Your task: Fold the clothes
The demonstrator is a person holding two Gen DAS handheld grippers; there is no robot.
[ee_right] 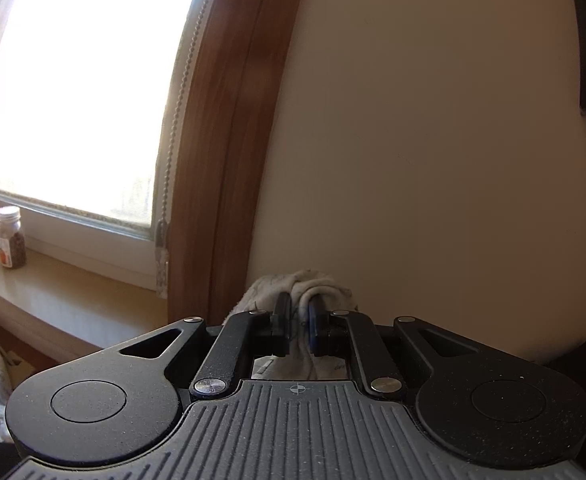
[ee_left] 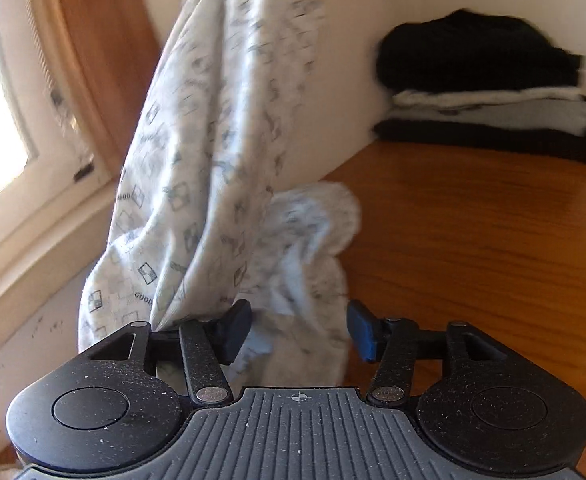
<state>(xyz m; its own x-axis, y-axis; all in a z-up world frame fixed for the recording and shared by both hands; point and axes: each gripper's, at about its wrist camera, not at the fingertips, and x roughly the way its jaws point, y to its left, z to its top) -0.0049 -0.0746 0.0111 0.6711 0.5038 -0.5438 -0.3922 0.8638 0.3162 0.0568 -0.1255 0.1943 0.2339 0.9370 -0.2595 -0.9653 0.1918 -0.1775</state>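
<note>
My right tongs [ee_right: 297,326] are pinching a bunched bit of the white patterned cloth [ee_left: 197,168] by the cream wall, and only my left view is showing it hanging down long. My left tongs [ee_left: 299,330] are gaping wide, holding nothing, with the cloth's blurry bottom sitting between them on the shiny brown wooden table [ee_left: 473,240]. A pile of folded black and white clothes [ee_left: 489,92] is sitting in the far corner, its edge cut off.

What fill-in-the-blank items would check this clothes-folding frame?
1. The right hand-held gripper is ____ on the patterned white garment.
2. The left hand-held gripper has its jaws ____.
3. The stack of folded clothes sits on the ____ table.

Answers: shut; open; wooden
</note>
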